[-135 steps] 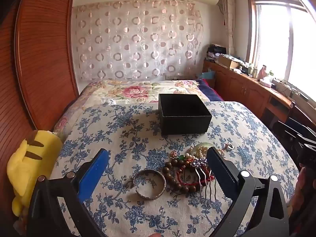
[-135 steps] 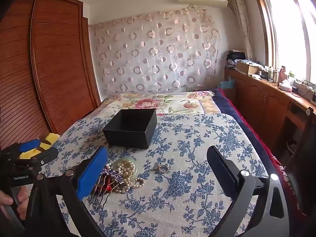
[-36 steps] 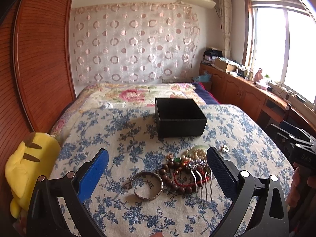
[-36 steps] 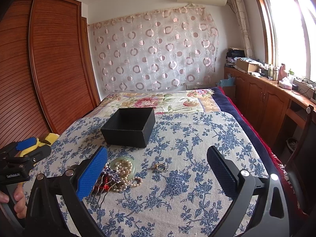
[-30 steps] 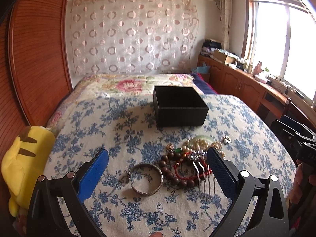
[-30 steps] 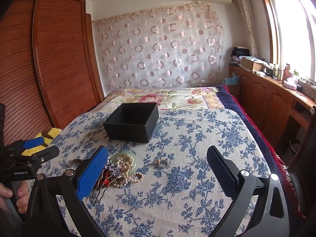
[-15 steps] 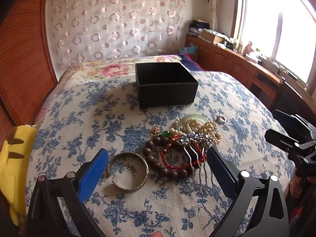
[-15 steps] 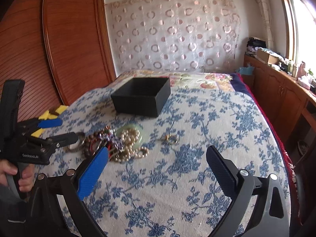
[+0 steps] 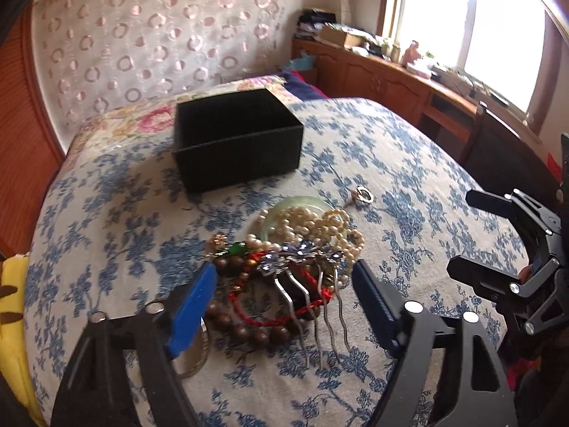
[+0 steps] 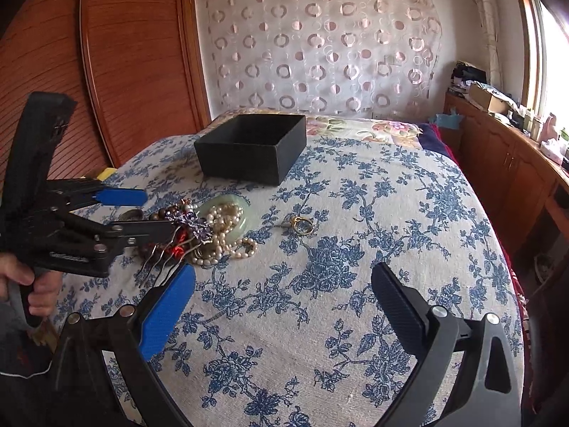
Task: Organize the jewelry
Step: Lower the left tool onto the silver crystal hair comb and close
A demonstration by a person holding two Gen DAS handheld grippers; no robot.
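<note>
The left gripper hangs spread wide over a tangled jewelry heap — a silver-toothed hair comb with purple flowers, brown wooden beads and a pearl strand — on the blue-flowered bedspread. The right gripper gapes over bare cloth, near a small gold ring. The open black box sits just beyond the heap.

No legible text; white lettering on left gripper body (too blurred to read).
</note>
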